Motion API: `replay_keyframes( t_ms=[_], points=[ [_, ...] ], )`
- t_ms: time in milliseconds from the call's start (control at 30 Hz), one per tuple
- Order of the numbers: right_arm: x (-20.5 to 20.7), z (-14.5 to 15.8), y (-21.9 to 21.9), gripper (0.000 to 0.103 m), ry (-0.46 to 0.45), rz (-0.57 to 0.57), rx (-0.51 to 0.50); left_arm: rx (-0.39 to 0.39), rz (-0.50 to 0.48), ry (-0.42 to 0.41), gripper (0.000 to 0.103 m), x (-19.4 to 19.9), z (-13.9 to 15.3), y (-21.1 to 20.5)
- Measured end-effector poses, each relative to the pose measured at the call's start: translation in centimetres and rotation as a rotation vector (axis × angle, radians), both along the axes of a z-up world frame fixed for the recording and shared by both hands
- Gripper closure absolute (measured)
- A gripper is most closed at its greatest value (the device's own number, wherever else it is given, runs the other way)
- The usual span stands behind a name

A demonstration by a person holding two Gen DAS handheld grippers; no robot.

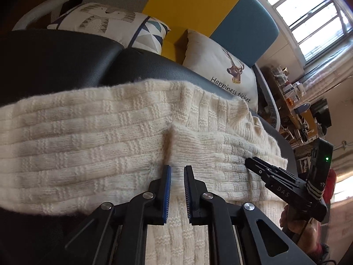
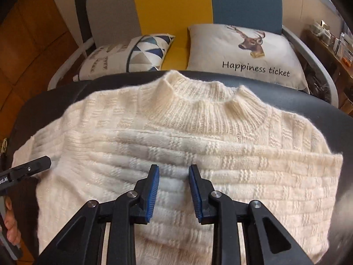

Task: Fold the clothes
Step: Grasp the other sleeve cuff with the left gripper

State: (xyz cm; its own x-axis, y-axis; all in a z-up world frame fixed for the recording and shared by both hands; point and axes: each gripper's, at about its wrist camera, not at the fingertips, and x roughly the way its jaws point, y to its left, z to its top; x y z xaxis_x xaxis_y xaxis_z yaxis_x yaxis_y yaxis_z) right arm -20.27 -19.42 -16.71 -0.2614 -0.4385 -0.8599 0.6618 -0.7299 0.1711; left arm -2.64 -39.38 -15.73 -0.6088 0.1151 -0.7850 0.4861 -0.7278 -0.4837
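A dark padded surface (image 2: 297, 101) carries a cream knit sweater (image 2: 198, 145), which lies spread flat across most of it with the ribbed collar (image 2: 205, 101) at the far edge. Behind it stands a sofa (image 2: 172, 11) with a yellow and a teal panel, and 2 cushions lean there: a deer cushion (image 2: 242, 50) printed "Happiness ticket" on the right and a triangle-patterned cushion (image 2: 132, 55) on the left.

The right claw (image 2: 173, 170) hangs above the middle of the sweater's chest, its blue-padded jaws parted with only knit showing in the gap below; nothing is gripped. The left claw (image 1: 177, 170) sits over the sweater's left part, just near a raised fold (image 1: 172, 137) in the fabric. Its jaws stand almost together, and whether they pinch any knit I cannot tell. In the right wrist view the left claw's tip reaches the sweater's left edge, held by a hand (image 2: 11, 229).
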Motion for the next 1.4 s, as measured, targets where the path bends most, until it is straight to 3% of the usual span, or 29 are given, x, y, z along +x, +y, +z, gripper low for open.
replay_keyframes(
  t_ms=[100,167,233,333,433,533,700,800,1000,1067,1200,1400],
  points=[
    [1.7,0.7,1.2,0.076,-0.009,-0.018,-0.045,0.009,0.014,0.043,0.089,2.6,1.2,-0.9],
    [2.0,-0.9,1.4,0.075,-0.055,-0.044,0.003,0.026,0.065,0.060,0.085,5.0,1.6,-2.1],
    [2.5,-1.2,1.7,0.075,-0.038,-0.050,-0.001,0.022,0.135,0.059,0.083,7.6,1.9,-3.7],
    [3.9,0.5,3.0,0.075,-0.040,-0.084,-0.045,-0.033,0.249,0.010,0.080,12.1,2.1,-5.9],
    [7.7,2.0,4.4,0.075,-0.034,-0.039,-0.120,-0.085,0.385,-0.045,0.071,17.5,2.1,-8.8],
    [11.8,1.7,5.8,0.074,-0.059,-0.012,-0.168,-0.184,0.491,-0.091,0.071,22.3,2.6,-10.6],
    [17.5,-1.1,6.7,0.074,-0.078,-0.003,-0.107,-0.322,0.503,-0.093,0.070,26.3,4.2,-8.8],
    [19.3,-1.5,6.8,0.073,-0.024,0.019,-0.067,-0.385,0.488,-0.103,0.065,27.3,4.6,-7.3],
    [19.7,-1.5,6.3,0.068,-0.033,0.009,-0.033,-0.409,0.447,-0.105,0.061,28.3,4.6,-5.4],
    [19.8,-1.4,6.1,0.067,-0.026,0.012,-0.019,-0.334,0.430,-0.089,0.051,28.8,4.0,-6.4],
    [20.1,-1.5,5.6,0.061,-0.009,0.023,-0.006,-0.019,0.500,0.013,0.051,31.9,1.6,-12.5],
    [21.1,-1.6,4.2,0.043,0.043,0.071,0.036,0.147,0.640,0.019,0.051,34.2,-1.0,-21.1]
  ],
)
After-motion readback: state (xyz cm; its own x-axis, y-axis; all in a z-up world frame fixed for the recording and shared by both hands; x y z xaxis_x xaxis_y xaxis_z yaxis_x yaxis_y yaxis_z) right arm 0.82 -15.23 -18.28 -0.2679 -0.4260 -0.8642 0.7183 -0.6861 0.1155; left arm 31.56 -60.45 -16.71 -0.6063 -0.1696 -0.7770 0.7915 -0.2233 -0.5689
